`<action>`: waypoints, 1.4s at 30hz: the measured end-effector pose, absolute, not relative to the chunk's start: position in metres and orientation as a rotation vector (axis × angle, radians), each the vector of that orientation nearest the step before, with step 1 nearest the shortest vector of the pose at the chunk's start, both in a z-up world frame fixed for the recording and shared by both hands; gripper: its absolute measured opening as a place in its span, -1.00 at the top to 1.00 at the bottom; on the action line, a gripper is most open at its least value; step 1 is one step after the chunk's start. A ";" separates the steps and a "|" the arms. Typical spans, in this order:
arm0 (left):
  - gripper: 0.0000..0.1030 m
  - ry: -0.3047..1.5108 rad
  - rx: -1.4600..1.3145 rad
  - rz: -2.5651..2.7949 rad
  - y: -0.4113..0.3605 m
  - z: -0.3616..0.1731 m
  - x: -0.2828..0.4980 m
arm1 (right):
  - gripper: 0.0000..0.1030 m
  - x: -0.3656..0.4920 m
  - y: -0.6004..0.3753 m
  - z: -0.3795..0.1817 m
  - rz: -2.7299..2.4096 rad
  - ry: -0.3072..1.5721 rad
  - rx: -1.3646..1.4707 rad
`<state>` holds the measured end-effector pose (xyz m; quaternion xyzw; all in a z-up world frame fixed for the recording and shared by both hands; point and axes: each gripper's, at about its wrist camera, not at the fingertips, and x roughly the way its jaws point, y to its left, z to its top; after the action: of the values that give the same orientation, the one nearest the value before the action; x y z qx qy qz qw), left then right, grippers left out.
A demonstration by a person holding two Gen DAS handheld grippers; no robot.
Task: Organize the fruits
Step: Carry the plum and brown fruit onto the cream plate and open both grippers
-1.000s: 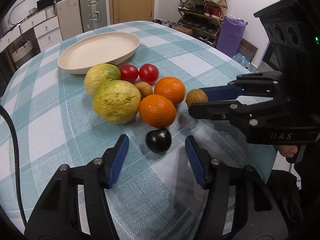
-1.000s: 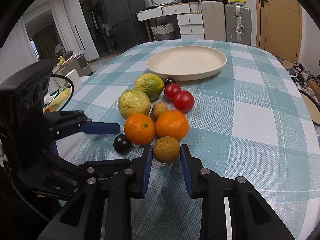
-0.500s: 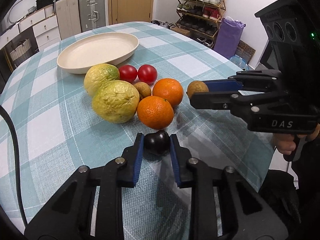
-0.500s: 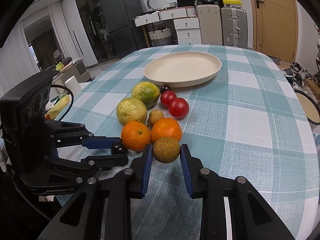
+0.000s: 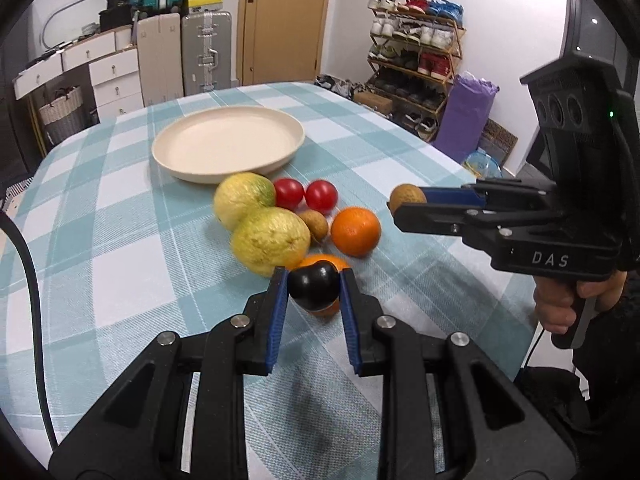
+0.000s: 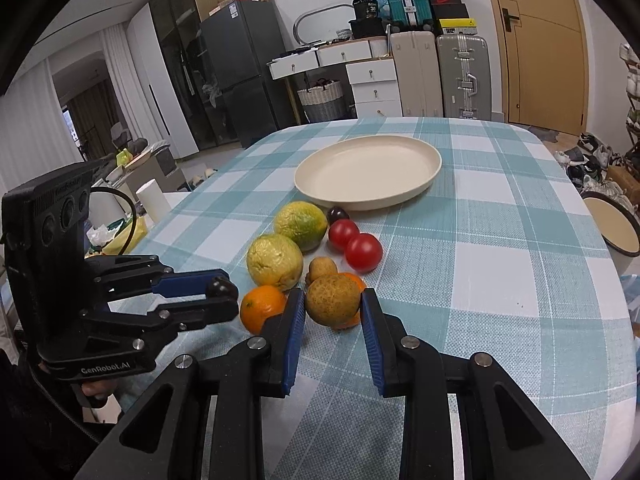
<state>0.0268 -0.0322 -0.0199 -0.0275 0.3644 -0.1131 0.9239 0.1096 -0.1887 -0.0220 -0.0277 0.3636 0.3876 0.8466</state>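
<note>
Fruits split: dark plum (image 5: pixel 314 285) pinched in left gripper (image 5: pixel 314 292), held clear of cloth; brown russet fruit (image 6: pixel 333 300) clamped in right gripper (image 6: pixel 333 312), also held up. Both grips sit near pad tips, so round smooth skin could squirt out on tilt or jolt. Rest of pile sits just short of cream plate (image 5: pixel 228 145) on checked tablecloth (image 5: pixel 100 240): oranges, yellow-green citrus, red tomatoes. Dropped fruit could roll, scatter pile. Readable: "DAS" on right gripper body, "GenRobot.AI" on left; "Nike" swoosh box on far suitcase stack, likely.
</note>
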 end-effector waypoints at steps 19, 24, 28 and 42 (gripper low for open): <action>0.56 0.625 -0.088 -0.113 0.001 0.023 0.054 | 0.43 0.136 -0.176 0.007 0.795 0.713 -0.016; 0.56 0.617 -0.107 -0.080 0.012 0.026 0.070 | 0.43 0.147 -0.171 0.009 0.794 0.715 -0.017; 0.56 0.614 -0.112 -0.062 0.016 0.029 0.083 | 0.43 0.157 -0.167 0.013 0.801 0.720 -0.021; 0.56 0.626 -0.116 -0.041 0.027 0.027 0.123 | 0.43 0.192 -0.152 0.018 0.803 0.719 -0.016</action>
<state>0.1231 0.0272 0.0266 -0.0569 0.3078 -0.0202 0.9495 0.1924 -0.1525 0.0177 -0.0077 0.3424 0.3824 0.8582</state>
